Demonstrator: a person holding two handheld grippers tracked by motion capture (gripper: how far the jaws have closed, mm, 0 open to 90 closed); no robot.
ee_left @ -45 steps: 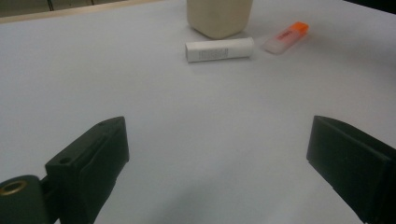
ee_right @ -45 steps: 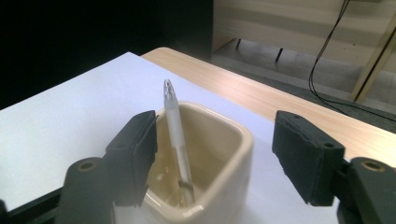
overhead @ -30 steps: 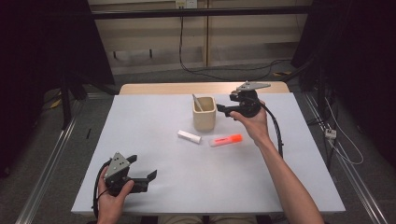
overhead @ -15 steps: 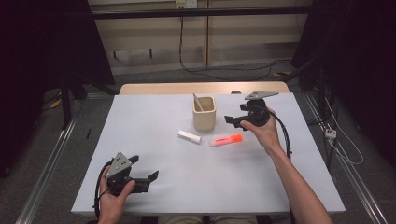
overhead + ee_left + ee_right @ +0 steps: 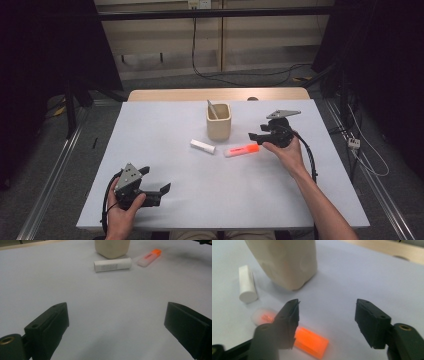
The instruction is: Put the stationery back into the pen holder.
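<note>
Jaws of the right gripper [image 5: 327, 315] are standing apart with nothing pressed between them; they have just been closing partway, and only bare table shows in the gap. In the right gripper view, one black jaw is crossing over the orange highlighter pen with a clear cap [image 5: 310, 342], hiding its middle, so the orange body is showing below the jaw and the pale cap end beyond it. Whether that jaw is touching the pen cannot be told.

In the high view, the right gripper [image 5: 256, 135] is sitting low over the white table [image 5: 165, 130], held in the person's right hand [image 5: 285, 152], with its jaw tips just beside the orange end of the highlighter [image 5: 241, 150]. The pen is lying flat near the middle of the table, slightly slanted, with its clear cap pointing toward the person's left.

Just behind the pen, a cream square-sided pen holder cup [image 5: 219, 121] is standing upright, with a grey stick-like item [image 5: 212, 108] leaning inside it. A short white cylindrical tube [image 5: 202, 146] is lying on its side to the left of the highlighter, near it but not touching.

At the near left corner of the table, the left gripper [image 5: 162, 192] is resting in the person's left hand [image 5: 122, 215], well apart from the other things. Its jaws are spread wide and holding nothing, as the left gripper view [image 5: 115, 325] is showing.
</note>
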